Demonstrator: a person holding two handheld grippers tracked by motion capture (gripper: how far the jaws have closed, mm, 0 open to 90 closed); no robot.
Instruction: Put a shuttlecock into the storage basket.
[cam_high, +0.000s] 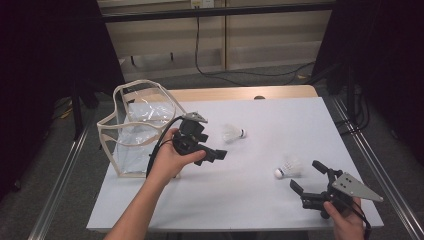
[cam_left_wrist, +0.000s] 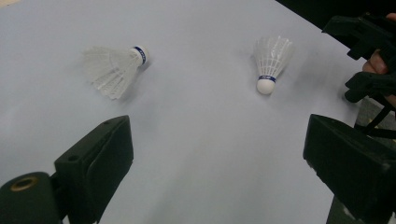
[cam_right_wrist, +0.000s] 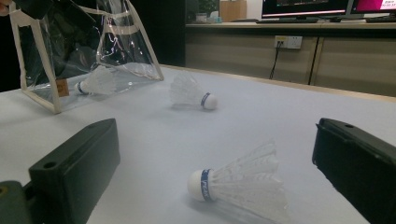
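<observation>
While the clear bag (cam_high: 135, 131) stands at the table's left with 1 shuttlecock inside, the left gripper (cam_high: 210, 150) is held wide beside it. 2 shuttlecocks lie right of the bag; the nearer shuttlecock (cam_high: 289, 168), cork toward the bag, is just ahead of the wide right gripper (cam_high: 310, 176).

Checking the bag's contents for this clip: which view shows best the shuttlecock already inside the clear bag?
The right gripper view: the shuttlecock in the bag lies visible through the clear bag, its cork at the left. In the high view the bag shows glare and creases, so its contents are unclear. The left gripper view faces two loose shuttlecocks instead.
</observation>
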